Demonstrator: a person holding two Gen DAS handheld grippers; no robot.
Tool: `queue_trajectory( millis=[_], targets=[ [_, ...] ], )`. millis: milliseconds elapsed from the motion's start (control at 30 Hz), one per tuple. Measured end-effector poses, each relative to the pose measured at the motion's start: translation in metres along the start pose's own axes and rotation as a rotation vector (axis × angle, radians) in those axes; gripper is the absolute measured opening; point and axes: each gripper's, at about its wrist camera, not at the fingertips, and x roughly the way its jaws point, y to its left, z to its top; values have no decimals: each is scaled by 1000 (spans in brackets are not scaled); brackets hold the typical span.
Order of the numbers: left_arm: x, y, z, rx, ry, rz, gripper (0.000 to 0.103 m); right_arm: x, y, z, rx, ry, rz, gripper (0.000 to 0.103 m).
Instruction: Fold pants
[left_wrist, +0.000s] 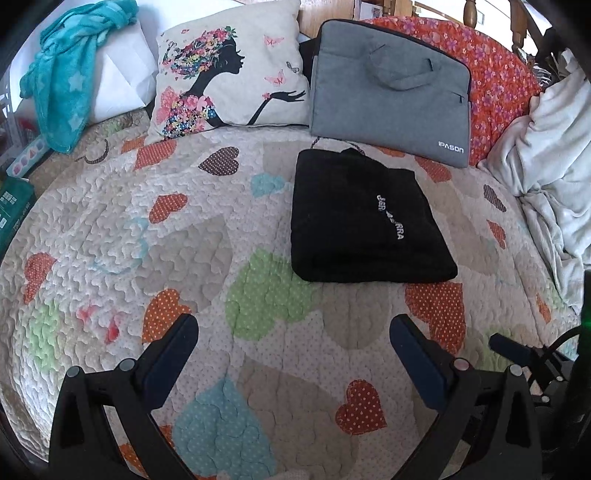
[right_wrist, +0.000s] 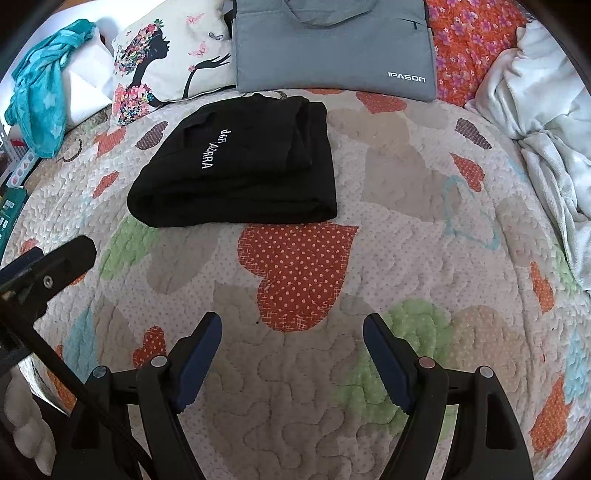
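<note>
Quilted cotton is what you are working over: a pale quilt stitched in wavy lines and patched with dotted hearts in orange, green, blue, brown and beige covers the whole bed. Your black pants lie on it already folded into a thick rectangle, white lettering facing up, well beyond both of your tools and touching neither. Just behind them a grey laptop bag leans at the head of the bed, its lower edge close to the far edge of the pants. Beside the bag you have a cream cushion printed with a black silhouette and flowers, and past that a turquoise star-print towel draped over something white. An orange floral cover shows behind the bag, and a rumpled white blanket is heaped along the right edge of the bed. Your left gripper hangs above the bare quilt with its jaws spread and nothing between them. Your right gripper is likewise released, wide apart over an orange heart patch, holding nothing.
</note>
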Motion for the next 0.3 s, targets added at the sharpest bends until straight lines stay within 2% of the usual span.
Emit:
queue_trajectory(
  millis=[200, 300],
  targets=[
    [13, 3, -5, -10, 53, -23, 103, 1, -6, -3, 17, -8, -32, 84],
    [23, 3, -8, -21, 72, -9, 103, 4, -5, -6, 15, 19, -2, 84]
  ],
)
